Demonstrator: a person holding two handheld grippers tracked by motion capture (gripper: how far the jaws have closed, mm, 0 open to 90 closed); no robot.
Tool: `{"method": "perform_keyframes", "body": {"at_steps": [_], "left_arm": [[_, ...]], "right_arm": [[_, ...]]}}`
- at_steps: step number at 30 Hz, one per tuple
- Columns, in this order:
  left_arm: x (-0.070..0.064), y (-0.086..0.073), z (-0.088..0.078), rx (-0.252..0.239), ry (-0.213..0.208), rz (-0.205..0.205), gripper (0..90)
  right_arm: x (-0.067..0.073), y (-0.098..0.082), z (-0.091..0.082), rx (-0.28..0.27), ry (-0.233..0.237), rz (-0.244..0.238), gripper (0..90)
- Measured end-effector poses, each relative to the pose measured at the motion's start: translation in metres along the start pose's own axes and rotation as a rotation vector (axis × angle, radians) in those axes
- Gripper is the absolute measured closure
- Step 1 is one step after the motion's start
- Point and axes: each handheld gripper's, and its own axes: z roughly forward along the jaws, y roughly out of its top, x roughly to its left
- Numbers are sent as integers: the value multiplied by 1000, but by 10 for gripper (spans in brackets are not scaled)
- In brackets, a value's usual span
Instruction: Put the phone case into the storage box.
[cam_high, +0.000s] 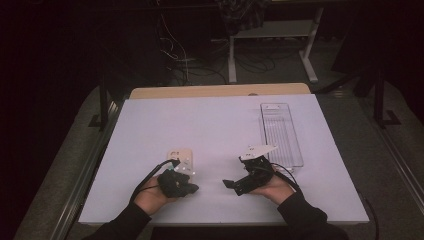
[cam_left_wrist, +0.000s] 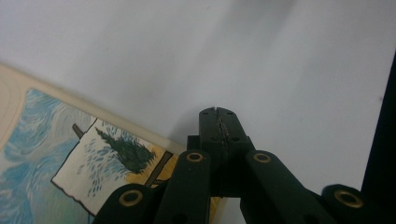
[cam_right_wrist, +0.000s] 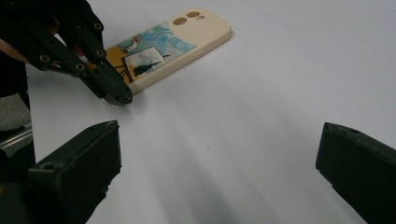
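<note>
Forearms in dark sleeves enter at the bottom of the high view, each hand gripping a tool. Left tool (cam_high: 189, 188) sits low by the near edge of the table (cam_high: 210, 125), its jaws pressed together with nothing between them; the left gripper view confirms the seam shut tight (cam_left_wrist: 219, 126). Right tool (cam_high: 229, 184) points left toward the other, jaws wide apart and holding nothing, pads (cam_right_wrist: 79, 168) well separated in its own view.

Phone case (cam_high: 180, 159) lies flat on the white table just beyond the left tool. From above it reads as a pale cream blob, detail washed out. Right gripper view shows it properly (cam_right_wrist: 173, 44): cream rim, painted blue swirls, a small easel picture, two camera holes at the far end. Left tool tip (cam_right_wrist: 116, 95) rests at the case's near end, probably touching its edge, hard to be sure. Left gripper view shows the print close up (cam_left_wrist: 70, 172).

Clear plastic tray (cam_high: 281, 132) stands at the right of the table, behind the right tool, nothing inside it.
</note>
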Motion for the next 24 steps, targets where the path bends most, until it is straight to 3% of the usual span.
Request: {"method": "perform_keyframes", "body": {"at_steps": [8, 24], "left_arm": [[7, -14, -10, 13, 59, -11, 900], [41, -50, -40, 17, 198, -131, 900]], "right_arm": [[-2, -3, 3, -2, 7, 22, 0], [-3, -6, 4, 1, -11, 5, 0]]}}
